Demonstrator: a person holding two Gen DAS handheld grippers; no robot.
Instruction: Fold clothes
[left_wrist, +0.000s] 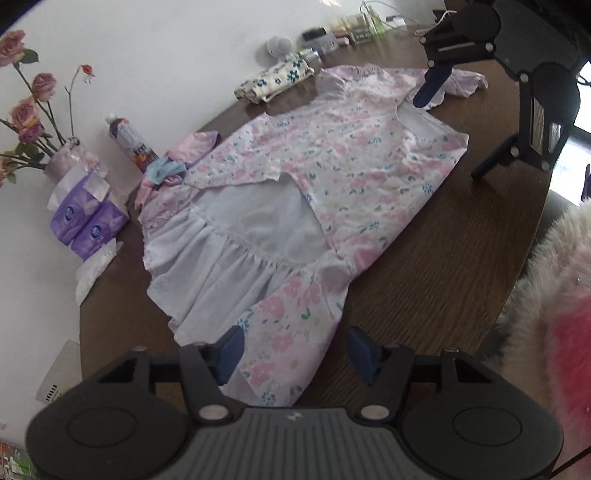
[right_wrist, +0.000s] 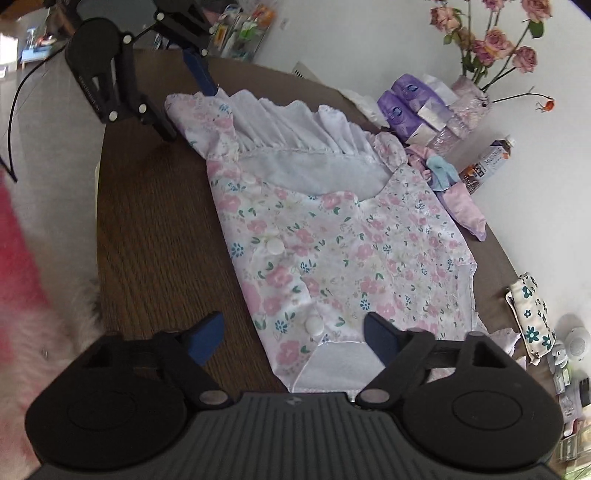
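A white dress with pink and blue flowers (left_wrist: 332, 166) lies spread on the brown wooden table (left_wrist: 424, 277), one side folded in so the white inside and ruffled hem show. My left gripper (left_wrist: 295, 349) is open, its blue pads on either side of the hem corner. My right gripper (right_wrist: 293, 332) is open too, straddling the opposite, neckline end of the dress (right_wrist: 325, 251). In the left wrist view, one blue finger (left_wrist: 428, 85) of the right gripper hangs over the far end. Nothing is pinched in either gripper.
Along the wall side stand a vase of roses (right_wrist: 476, 88), purple tissue packs (left_wrist: 85, 218), a bottle (left_wrist: 129, 140) and a small lilac garment (left_wrist: 195, 147). A folded floral cloth (left_wrist: 275, 79) and clutter lie at the table's end. A fluffy pink sleeve (left_wrist: 554, 295) is beside the table.
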